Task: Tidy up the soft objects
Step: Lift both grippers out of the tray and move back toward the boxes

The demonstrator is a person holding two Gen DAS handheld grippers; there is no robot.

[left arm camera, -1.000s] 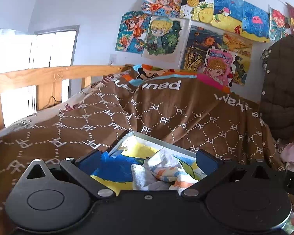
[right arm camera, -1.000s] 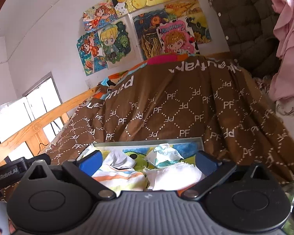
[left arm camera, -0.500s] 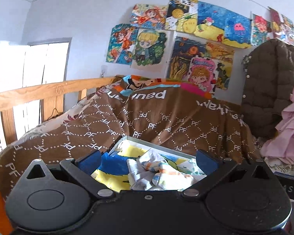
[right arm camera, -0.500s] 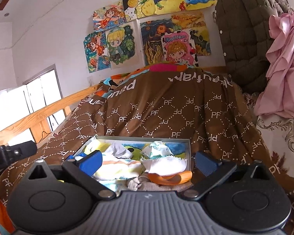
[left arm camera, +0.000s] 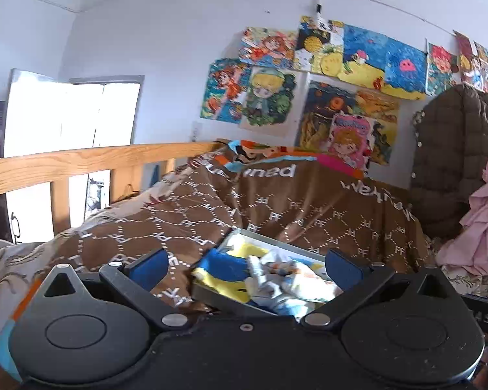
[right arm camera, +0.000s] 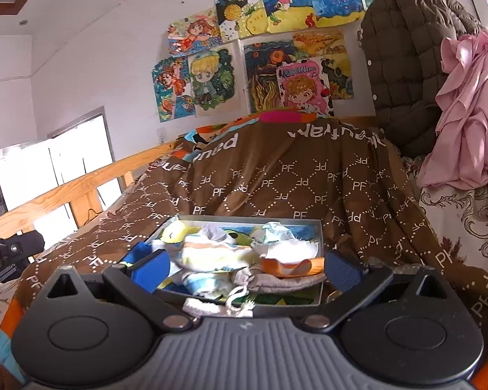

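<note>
A shallow grey box sits on the brown patterned blanket on the bed. It holds several soft items: a striped pastel cloth, a white frayed cloth, an orange-edged piece and a grey drawstring pouch. In the left wrist view the box shows a blue and yellow cloth and crumpled pale cloths. My left gripper is open and empty, just short of the box. My right gripper is open and empty over the box's near edge.
A wooden bed rail runs along the left. A brown quilted jacket and a pink garment hang at the right. Drawings cover the far wall. A floral sheet lies at the right of the blanket.
Both grippers have drawn back and up from the box, so more of the box and blanket shows. Both stay open and empty.
</note>
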